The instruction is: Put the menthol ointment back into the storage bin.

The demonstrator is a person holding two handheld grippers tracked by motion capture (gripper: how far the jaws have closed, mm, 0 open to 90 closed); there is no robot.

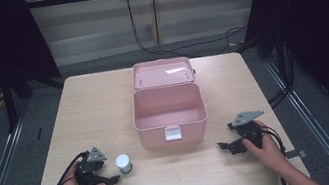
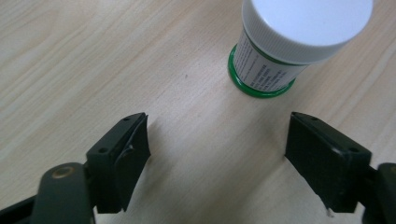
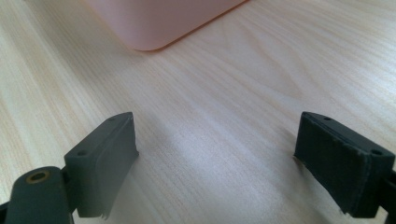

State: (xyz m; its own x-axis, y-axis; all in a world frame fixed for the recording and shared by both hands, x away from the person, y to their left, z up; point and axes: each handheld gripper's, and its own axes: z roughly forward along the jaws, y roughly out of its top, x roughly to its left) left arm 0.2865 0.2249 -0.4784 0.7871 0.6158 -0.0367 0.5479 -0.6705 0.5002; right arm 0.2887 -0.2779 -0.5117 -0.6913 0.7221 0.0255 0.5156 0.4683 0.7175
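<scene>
High view: bottle (image 1: 124,163) upright on table (image 1: 89,110), just beside left gripper (image 1: 113,180) at its 1 o'clock; pink box (image 1: 169,114), lid open, at centre; right gripper (image 1: 223,146) near the box's 4 o'clock corner. Left gripper view: jaws spread, nothing between them; white-capped, green-based bottle (image 2: 285,51) ahead at 1 o'clock, apart from both pads. Right gripper view: jaws spread over bare table (image 3: 224,107); box (image 3: 159,21) corner at 11 o'clock
</scene>
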